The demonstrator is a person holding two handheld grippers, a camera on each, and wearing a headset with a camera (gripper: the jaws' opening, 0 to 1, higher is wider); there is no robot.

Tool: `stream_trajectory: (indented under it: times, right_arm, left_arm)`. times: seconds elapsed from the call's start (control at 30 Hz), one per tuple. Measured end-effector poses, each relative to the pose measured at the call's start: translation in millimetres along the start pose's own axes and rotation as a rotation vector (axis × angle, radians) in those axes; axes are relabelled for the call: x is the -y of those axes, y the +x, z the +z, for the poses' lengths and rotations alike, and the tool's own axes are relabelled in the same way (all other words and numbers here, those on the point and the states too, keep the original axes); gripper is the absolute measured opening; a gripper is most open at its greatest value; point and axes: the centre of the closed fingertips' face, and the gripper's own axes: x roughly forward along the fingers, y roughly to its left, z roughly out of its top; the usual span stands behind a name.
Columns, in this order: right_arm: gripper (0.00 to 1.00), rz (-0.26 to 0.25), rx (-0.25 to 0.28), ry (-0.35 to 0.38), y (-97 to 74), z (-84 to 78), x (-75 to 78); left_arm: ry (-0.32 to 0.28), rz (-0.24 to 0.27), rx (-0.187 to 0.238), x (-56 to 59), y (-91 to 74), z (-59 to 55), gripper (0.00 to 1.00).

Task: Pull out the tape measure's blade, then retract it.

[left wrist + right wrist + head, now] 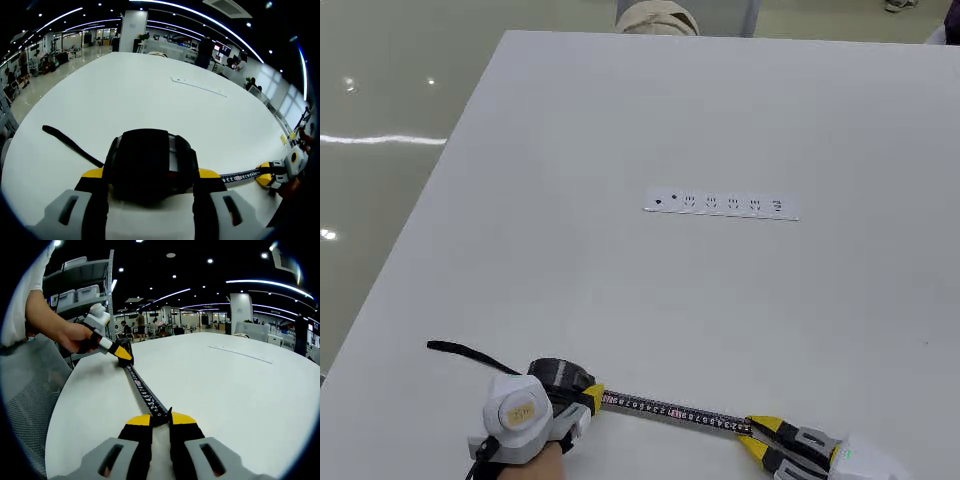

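At a white workbench (pixel 620 120), we see the left gripper (pixel 150 175) with its jaws clamped on either side of the black tape measure (pixel 150 165). The tape measure rests on the tabletop well to the near side of the white power strip (pixel 720 204) and off toward its left end. The blade (pixel 670 410) is drawn out flat along the table, running on the near side of the strip. Its far end is pinched between the closed yellow-tipped jaws of the right gripper (pixel 160 419), which sits on the near side of the strip's right end. The tape measure's black strap (pixel 460 352) trails across the table, pointing away from the strip.
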Motion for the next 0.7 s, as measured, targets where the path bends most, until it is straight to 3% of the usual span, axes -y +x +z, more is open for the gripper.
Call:
stream_trajectory:
  times: [0.7]
  right_arm:
    - [0.11,0.04,0.006,0.011,19.3,5.3,-11.0]
  left_arm:
    - [-0.001,-0.002,-0.005,0.0,-0.2,-1.6,0.67]
